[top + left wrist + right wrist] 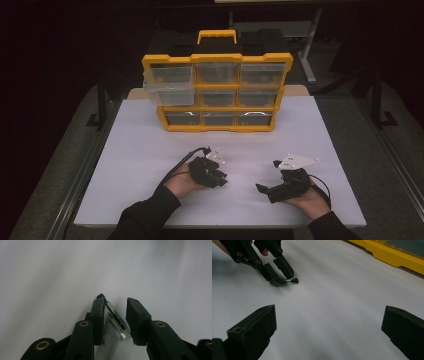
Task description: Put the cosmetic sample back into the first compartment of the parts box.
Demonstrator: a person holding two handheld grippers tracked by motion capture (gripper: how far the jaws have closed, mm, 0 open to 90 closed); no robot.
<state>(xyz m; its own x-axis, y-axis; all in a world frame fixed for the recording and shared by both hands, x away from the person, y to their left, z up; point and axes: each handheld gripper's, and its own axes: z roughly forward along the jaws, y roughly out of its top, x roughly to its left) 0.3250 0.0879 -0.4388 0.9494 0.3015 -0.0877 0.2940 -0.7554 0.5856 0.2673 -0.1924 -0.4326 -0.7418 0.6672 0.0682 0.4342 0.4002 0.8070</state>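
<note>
Left hand-held gripper [115, 306] stands released, the small clear vial [117, 321] slanting between its jaws, touching one.

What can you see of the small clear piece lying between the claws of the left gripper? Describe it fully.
The small clear piece is a short, see-through strip, like plastic, with a dark line inside and a black tip at one end. It lies slanted on the white table between the claws of the left gripper: one claw touches it near the black tip, the other stands just clear.
</note>
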